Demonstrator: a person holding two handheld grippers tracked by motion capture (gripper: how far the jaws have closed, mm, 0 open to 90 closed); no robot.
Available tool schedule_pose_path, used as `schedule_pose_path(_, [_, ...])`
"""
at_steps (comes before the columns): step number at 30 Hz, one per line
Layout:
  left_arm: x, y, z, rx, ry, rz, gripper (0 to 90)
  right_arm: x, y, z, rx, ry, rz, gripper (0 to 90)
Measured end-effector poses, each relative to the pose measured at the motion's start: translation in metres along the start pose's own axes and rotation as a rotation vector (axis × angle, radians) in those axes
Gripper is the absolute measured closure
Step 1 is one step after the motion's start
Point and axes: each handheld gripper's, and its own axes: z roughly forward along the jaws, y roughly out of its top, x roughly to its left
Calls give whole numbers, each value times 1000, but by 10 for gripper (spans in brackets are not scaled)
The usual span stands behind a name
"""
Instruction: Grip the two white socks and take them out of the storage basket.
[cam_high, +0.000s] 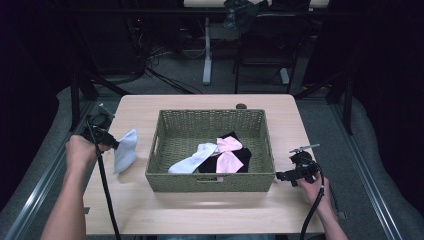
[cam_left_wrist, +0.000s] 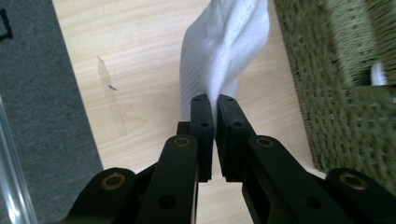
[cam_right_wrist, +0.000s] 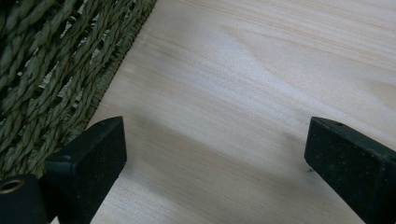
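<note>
A pale blue-white sock (cam_high: 125, 150) hangs over the table to the left of the woven basket (cam_high: 165, 176). My left gripper (cam_high: 114, 144) is shut on the sock's top edge. In the left gripper view the two black jaws pinch the sock (cam_left_wrist: 224, 51) between them, and my left gripper (cam_left_wrist: 215, 100) points down at the wooden table. Inside the basket lie a white sock (cam_high: 195, 159), pink socks (cam_high: 229, 152) and a black garment (cam_high: 243, 156). My right gripper (cam_high: 278, 176) rests low at the basket's right front corner, its jaws wide apart over bare wood (cam_right_wrist: 224, 140).
The green woven basket wall (cam_left_wrist: 345, 93) stands close to the right of the held sock. A strip of clear tape (cam_left_wrist: 112, 95) lies on the wood. The table (cam_high: 210, 210) has free room in front of the basket. Grey floor (cam_left_wrist: 42, 93) borders the table's left edge.
</note>
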Motion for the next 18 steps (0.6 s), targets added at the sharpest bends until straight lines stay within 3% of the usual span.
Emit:
schedule_pose_path(11, [8, -19, 48, 30, -26, -68, 864, 0, 0, 0, 0, 3, 0, 53])
schedule_pose_path(18, [11, -27, 68, 37, -35, -104, 857, -1, 0, 0, -5, 8, -4, 53])
